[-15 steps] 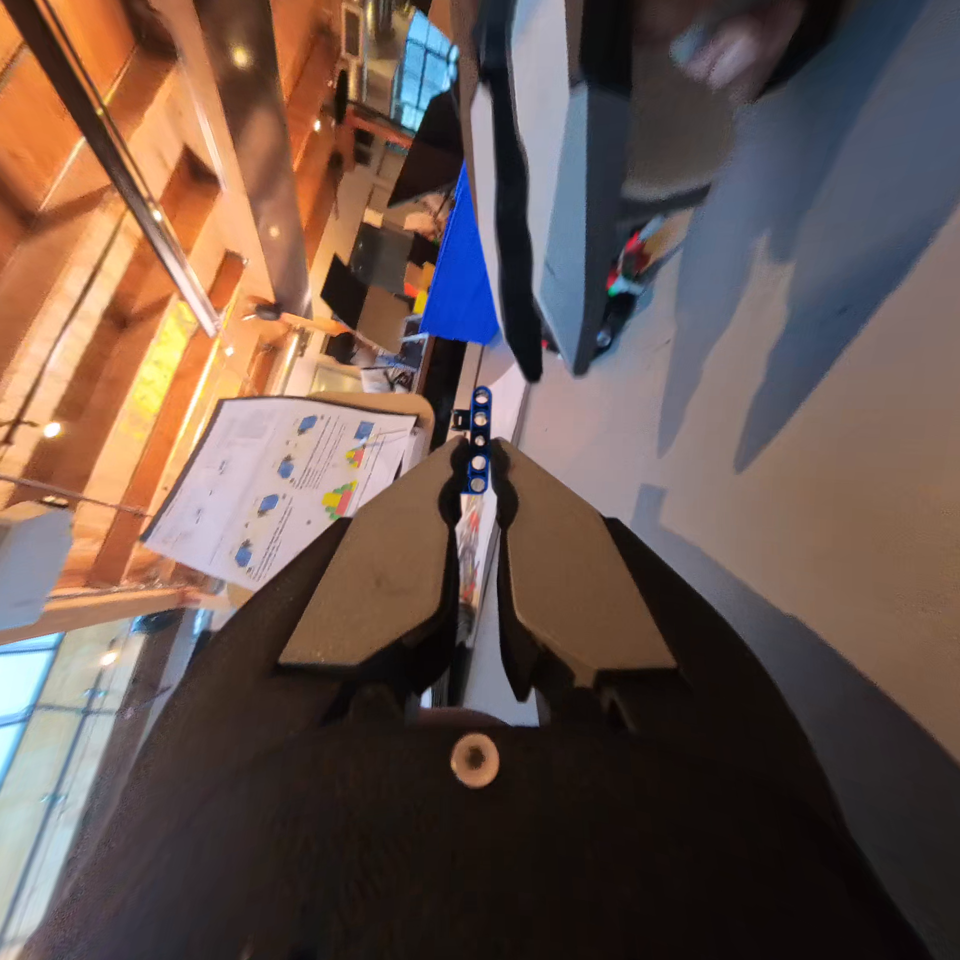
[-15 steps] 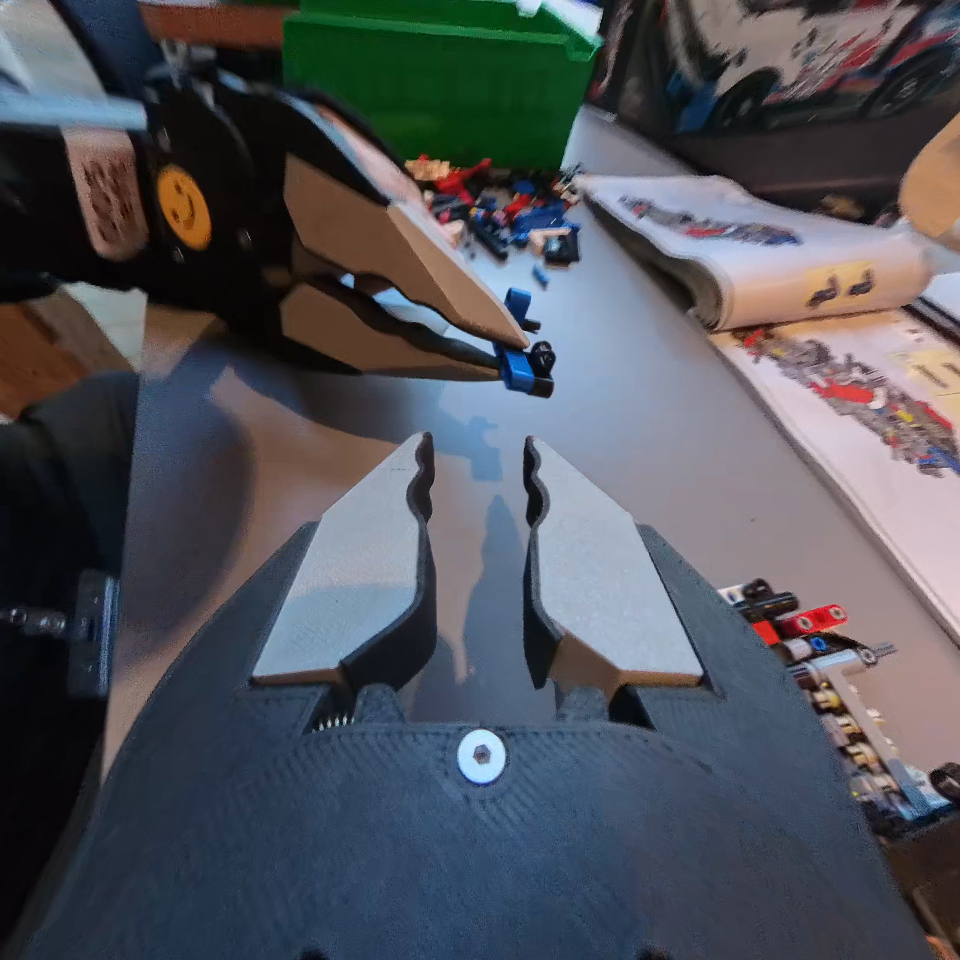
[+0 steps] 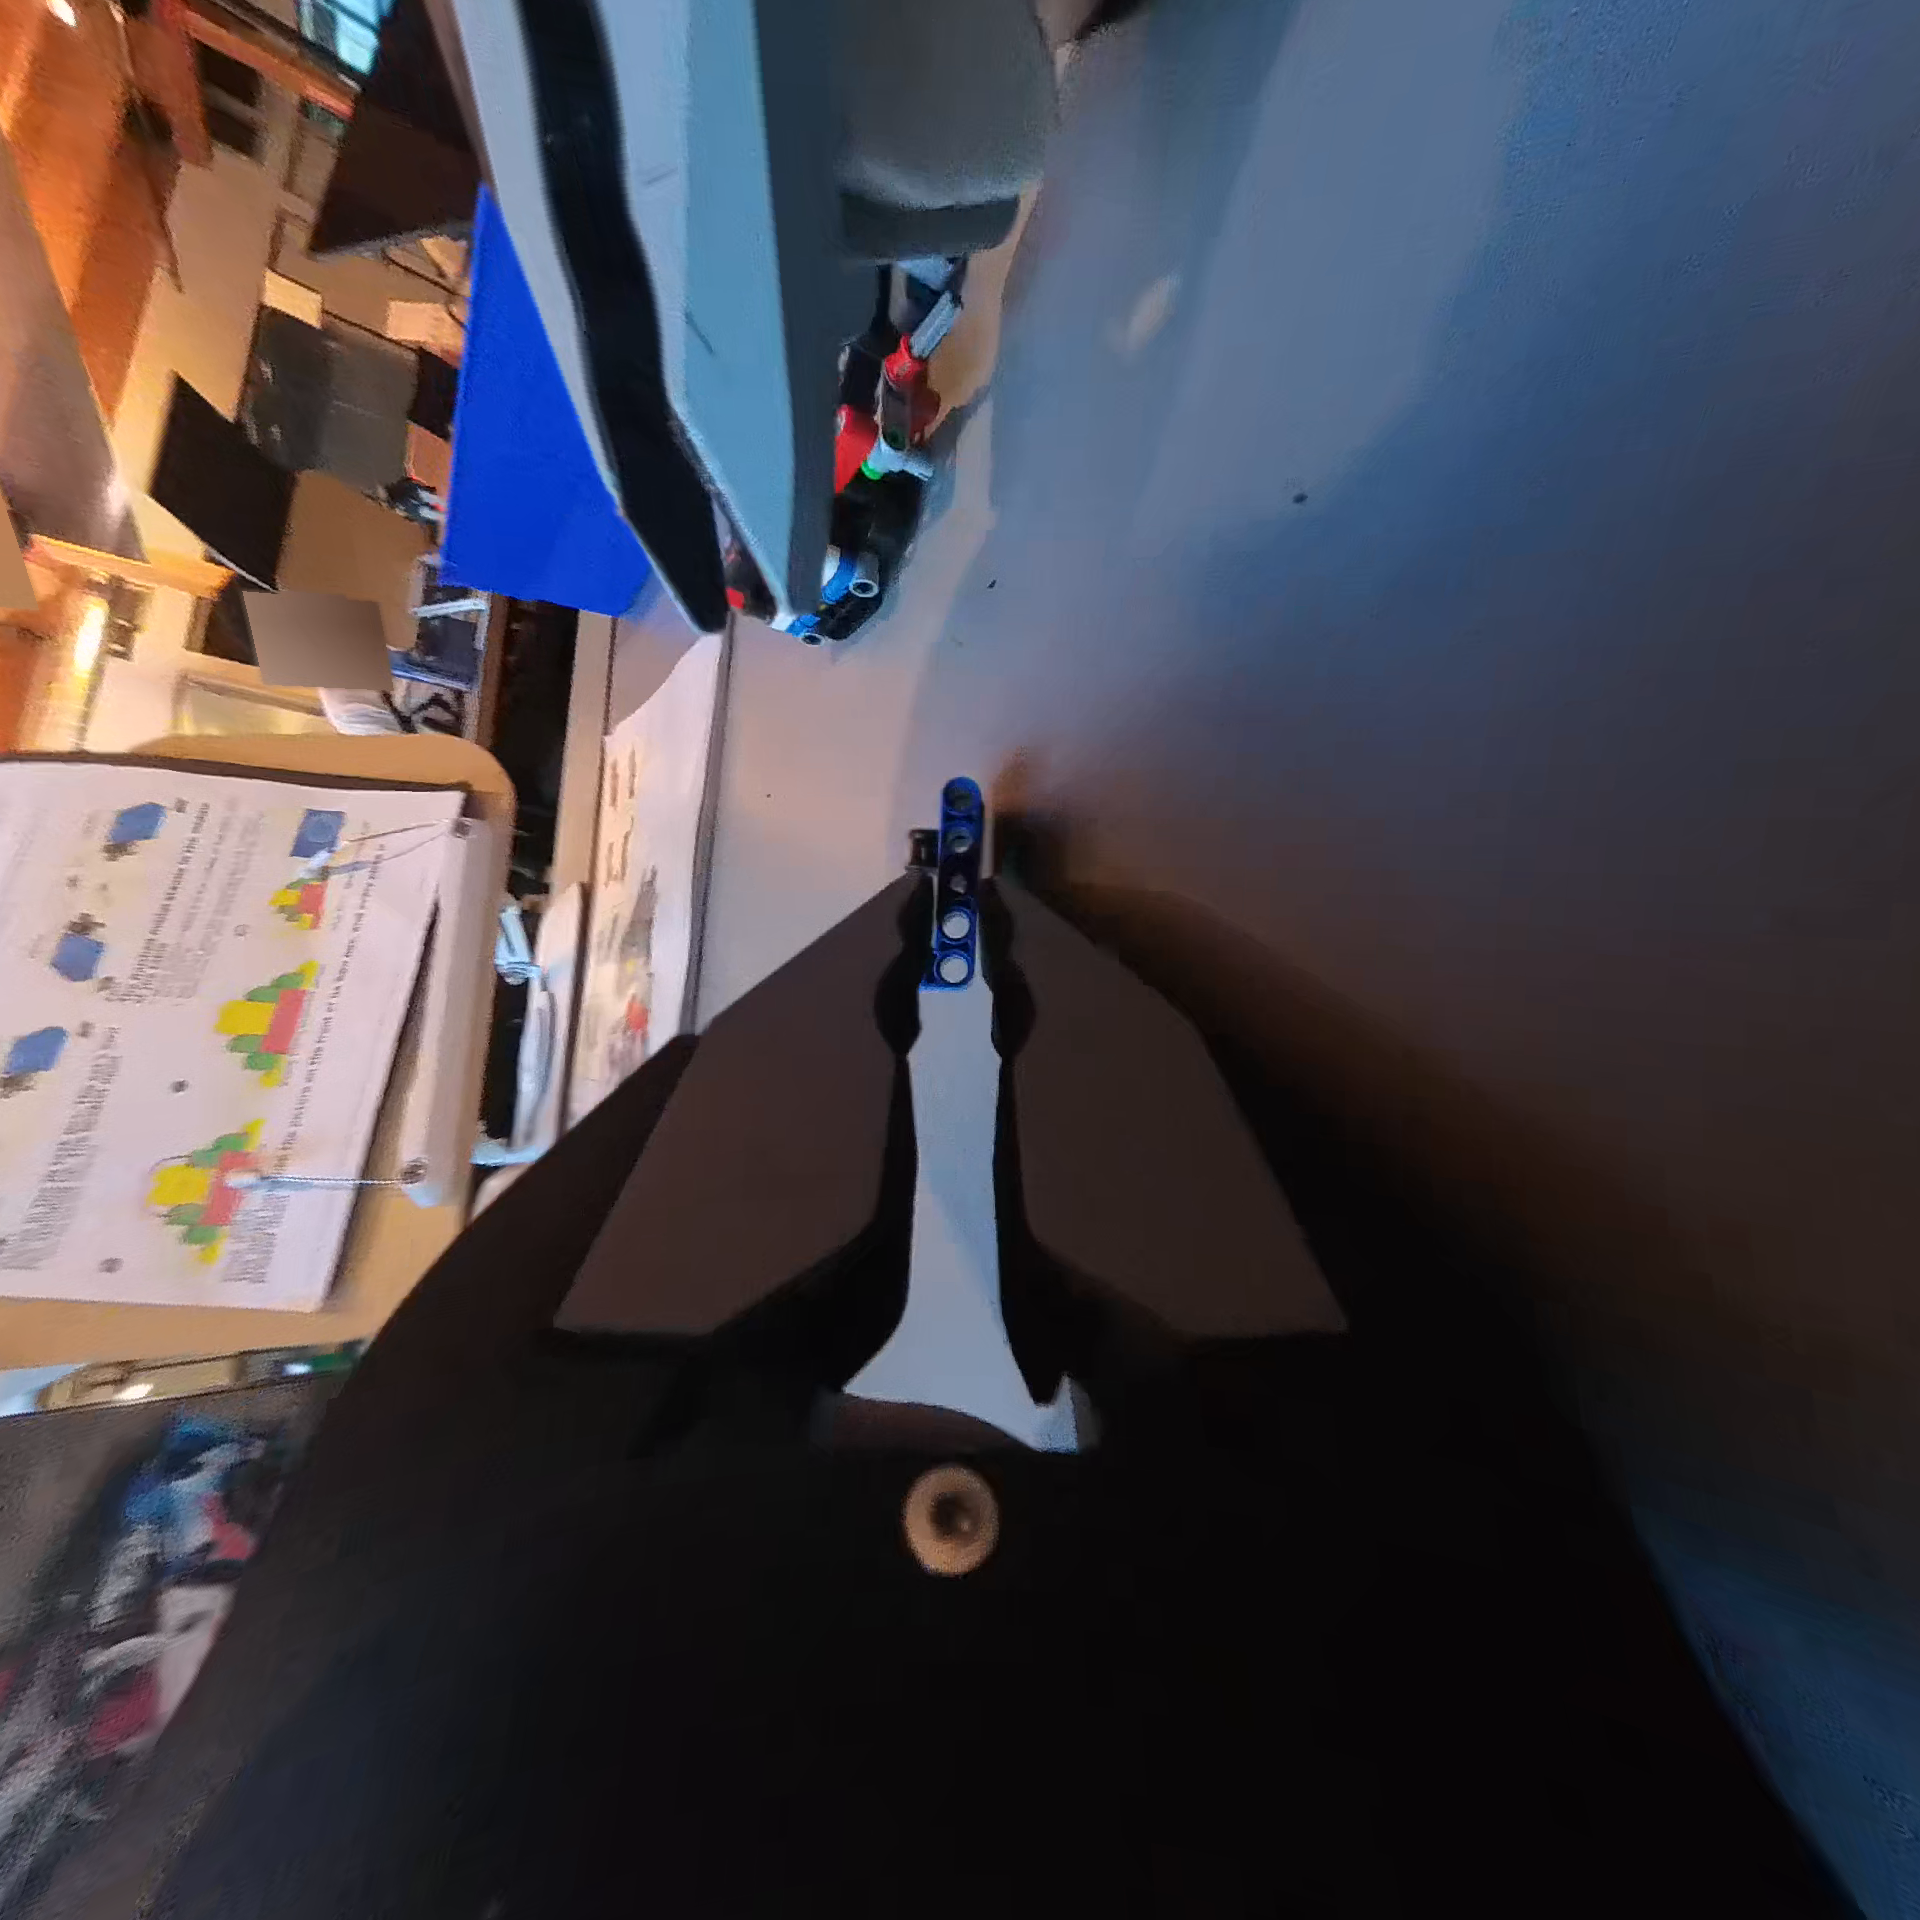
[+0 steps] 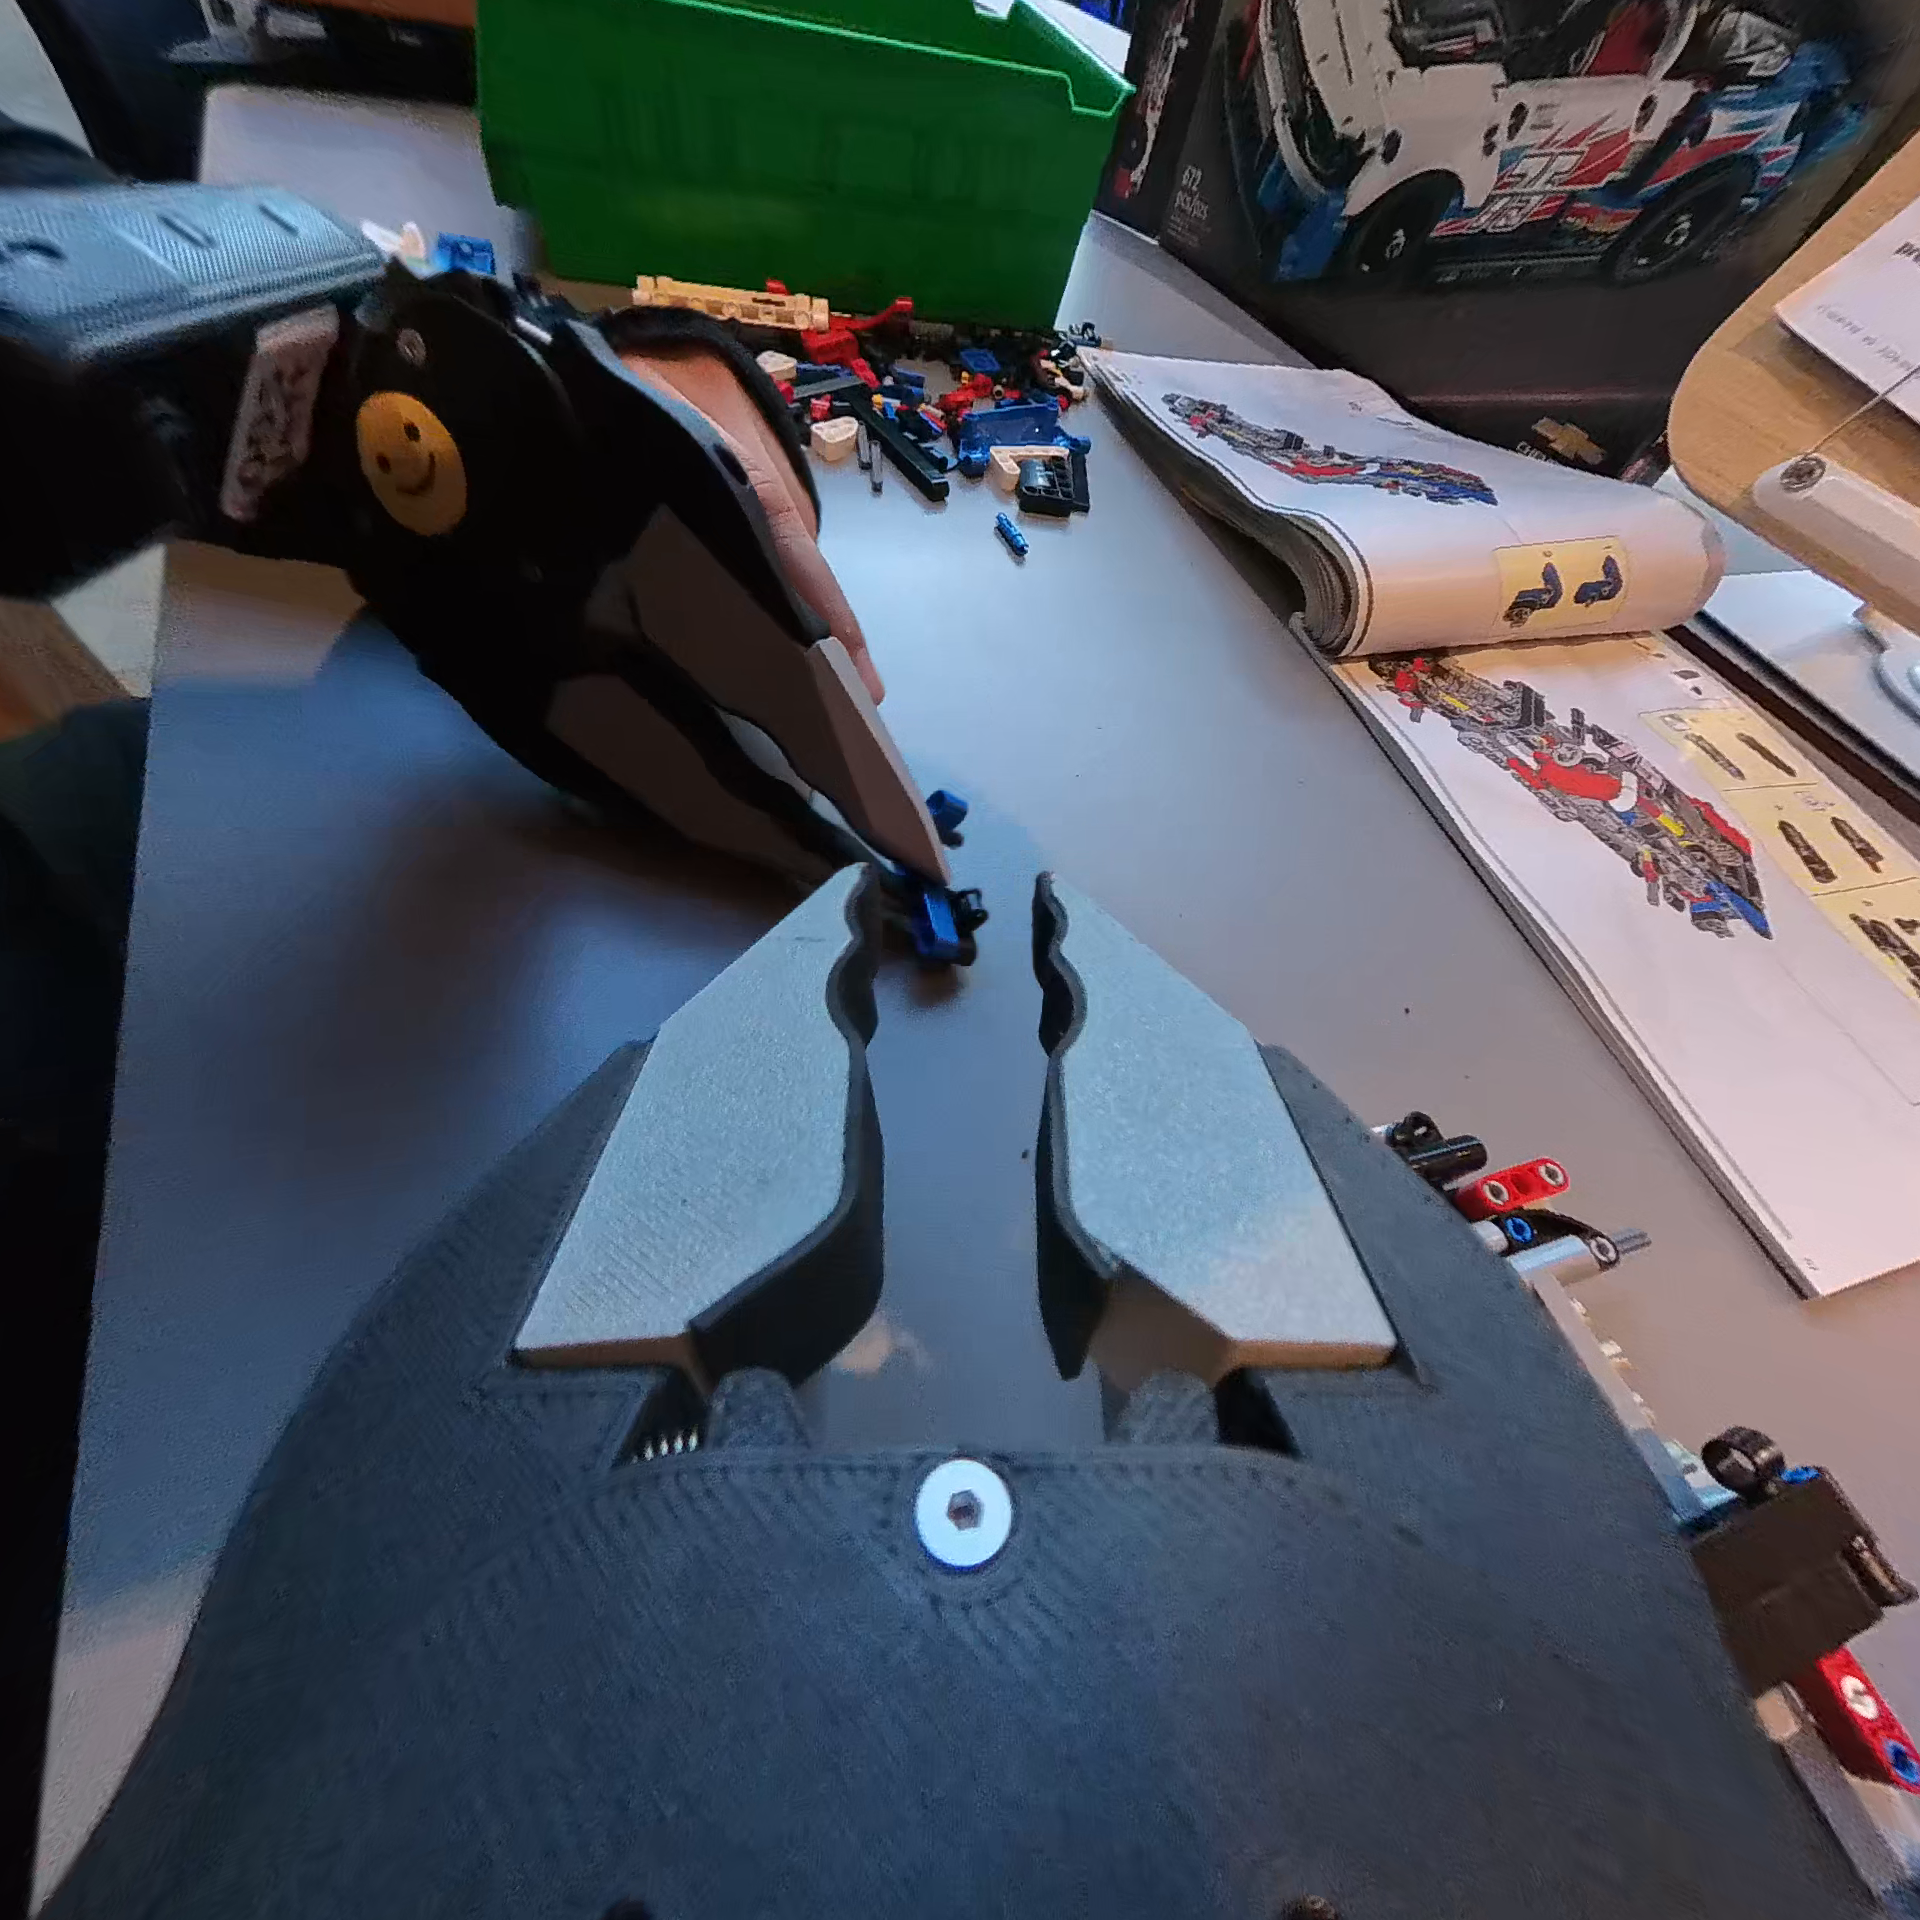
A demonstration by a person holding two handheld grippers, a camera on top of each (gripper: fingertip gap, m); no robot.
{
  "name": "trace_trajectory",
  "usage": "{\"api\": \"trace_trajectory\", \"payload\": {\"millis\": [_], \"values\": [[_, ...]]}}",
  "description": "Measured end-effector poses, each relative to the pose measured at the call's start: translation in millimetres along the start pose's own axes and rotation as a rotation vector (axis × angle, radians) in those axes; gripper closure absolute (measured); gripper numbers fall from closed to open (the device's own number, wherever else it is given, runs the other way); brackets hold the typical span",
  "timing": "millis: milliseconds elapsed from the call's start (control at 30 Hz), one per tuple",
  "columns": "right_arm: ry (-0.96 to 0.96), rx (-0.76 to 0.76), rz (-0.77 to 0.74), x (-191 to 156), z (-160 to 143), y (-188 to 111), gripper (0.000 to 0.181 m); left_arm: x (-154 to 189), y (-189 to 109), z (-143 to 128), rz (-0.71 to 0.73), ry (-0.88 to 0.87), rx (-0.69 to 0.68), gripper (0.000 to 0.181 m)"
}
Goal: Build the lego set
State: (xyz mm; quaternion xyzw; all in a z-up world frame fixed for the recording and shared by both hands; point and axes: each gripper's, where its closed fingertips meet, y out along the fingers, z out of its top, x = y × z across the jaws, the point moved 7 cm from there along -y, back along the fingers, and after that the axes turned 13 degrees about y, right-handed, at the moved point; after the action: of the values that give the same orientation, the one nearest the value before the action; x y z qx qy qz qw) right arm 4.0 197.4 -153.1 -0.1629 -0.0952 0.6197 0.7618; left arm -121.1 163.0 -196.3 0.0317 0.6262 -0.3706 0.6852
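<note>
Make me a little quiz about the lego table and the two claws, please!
1. True or false: the right claw is open.
2. What colour is the beam the left claw pinches?
3. The bin behind the loose pieces is: A red, B green, C yellow?

Key: 1 true. 2 blue. 3 B.

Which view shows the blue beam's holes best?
Left wrist view: the blue beam faces the camera, its row of holes plain, pinched between the left gripper fingertips. Right wrist view shows the same beam edge-on, partly hidden by those fingers, ahead of the open right gripper; holes unreadable.
</note>
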Motion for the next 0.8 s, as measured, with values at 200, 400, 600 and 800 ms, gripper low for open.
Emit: {"api": "trace_trajectory", "payload": {"millis": [200,400,600,800], "values": [[0.071,0.011,-0.063,14.0,0.1,-4.0,0.157,-25.4,-14.8,-2.3,-0.101,-0.376,0.187,0.129],[0.156,0.091,-0.116,28.6,4.7,-15.9,0.156,-61.8,-34.1,-20.1,0.073,-0.764,0.401,0.137],[0.169,0.186,-0.133,32.1,11.8,-28.1,0.161,-70.1,-32.8,-48.1,0.162,-0.862,0.292,0.147],[0.186,0.164,-0.088,28.6,8.5,-24.6,0.160,-62.2,-31.3,-42.3,-0.012,-0.898,0.341,0.144]]}}
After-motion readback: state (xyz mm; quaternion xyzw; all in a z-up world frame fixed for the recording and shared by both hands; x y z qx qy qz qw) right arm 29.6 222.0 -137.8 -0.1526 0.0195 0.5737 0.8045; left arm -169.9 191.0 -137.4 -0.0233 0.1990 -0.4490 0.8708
